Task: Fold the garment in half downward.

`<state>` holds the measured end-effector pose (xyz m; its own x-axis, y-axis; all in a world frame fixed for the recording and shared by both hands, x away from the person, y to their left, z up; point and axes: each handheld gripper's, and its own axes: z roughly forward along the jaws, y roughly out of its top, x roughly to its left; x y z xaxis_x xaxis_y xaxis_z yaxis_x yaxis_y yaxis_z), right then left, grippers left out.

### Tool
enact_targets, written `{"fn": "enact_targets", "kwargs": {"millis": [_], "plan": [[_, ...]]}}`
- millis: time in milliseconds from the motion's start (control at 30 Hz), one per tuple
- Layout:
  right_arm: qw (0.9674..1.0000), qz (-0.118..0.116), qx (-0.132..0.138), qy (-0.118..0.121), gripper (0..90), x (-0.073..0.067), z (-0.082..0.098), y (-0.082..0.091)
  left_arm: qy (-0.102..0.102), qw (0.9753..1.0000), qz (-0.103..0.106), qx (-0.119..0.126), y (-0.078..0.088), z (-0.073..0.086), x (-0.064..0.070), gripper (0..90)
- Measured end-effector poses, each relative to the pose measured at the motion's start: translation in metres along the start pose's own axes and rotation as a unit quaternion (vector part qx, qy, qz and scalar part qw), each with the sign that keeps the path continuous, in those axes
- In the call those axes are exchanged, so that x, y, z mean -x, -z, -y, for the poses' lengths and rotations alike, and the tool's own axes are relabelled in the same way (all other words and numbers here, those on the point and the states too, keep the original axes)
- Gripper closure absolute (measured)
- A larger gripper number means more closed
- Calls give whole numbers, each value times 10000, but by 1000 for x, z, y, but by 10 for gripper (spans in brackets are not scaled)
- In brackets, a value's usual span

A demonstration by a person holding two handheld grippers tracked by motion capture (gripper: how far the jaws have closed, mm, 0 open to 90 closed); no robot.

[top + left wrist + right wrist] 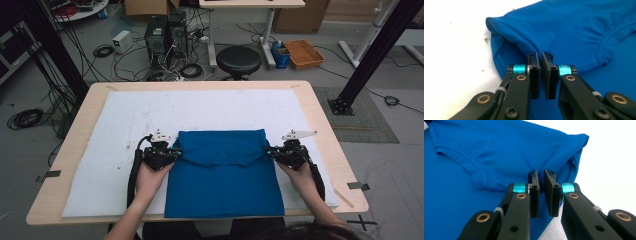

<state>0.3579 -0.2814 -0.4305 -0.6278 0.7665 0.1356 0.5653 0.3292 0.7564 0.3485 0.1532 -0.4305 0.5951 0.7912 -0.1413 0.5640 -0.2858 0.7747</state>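
A blue shirt lies on the white mat, its upper part folded forward so the neckline faces me. My left gripper sits at the shirt's left edge, at the fold. In the left gripper view its jaws are pinched together on a ridge of the blue cloth. My right gripper mirrors it at the right edge. Its jaws are likewise closed on the blue fabric near the sleeve corner. A hand holds each gripper.
The mat covers most of a light wooden table. Beyond the far edge stand a black stool, computer towers with tangled cables, and an orange tray on the floor. Black frame posts flank the table.
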Motion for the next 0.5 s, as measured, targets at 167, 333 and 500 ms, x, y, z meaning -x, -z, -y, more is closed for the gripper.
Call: {"fn": "enact_targets", "kwargs": {"millis": [167,333,500], "plan": [[9997,-181,93,-143,835,-1,-3,7,46,9999,101,117,7,-2,1,857],[9996,-215,161,-68,835,-4,-8,16,-11,9995,239,193,16,-4,5,857],[9994,-260,212,-7,834,-10,-5,29,-88,9988,388,274,26,-8,14,856]]}}
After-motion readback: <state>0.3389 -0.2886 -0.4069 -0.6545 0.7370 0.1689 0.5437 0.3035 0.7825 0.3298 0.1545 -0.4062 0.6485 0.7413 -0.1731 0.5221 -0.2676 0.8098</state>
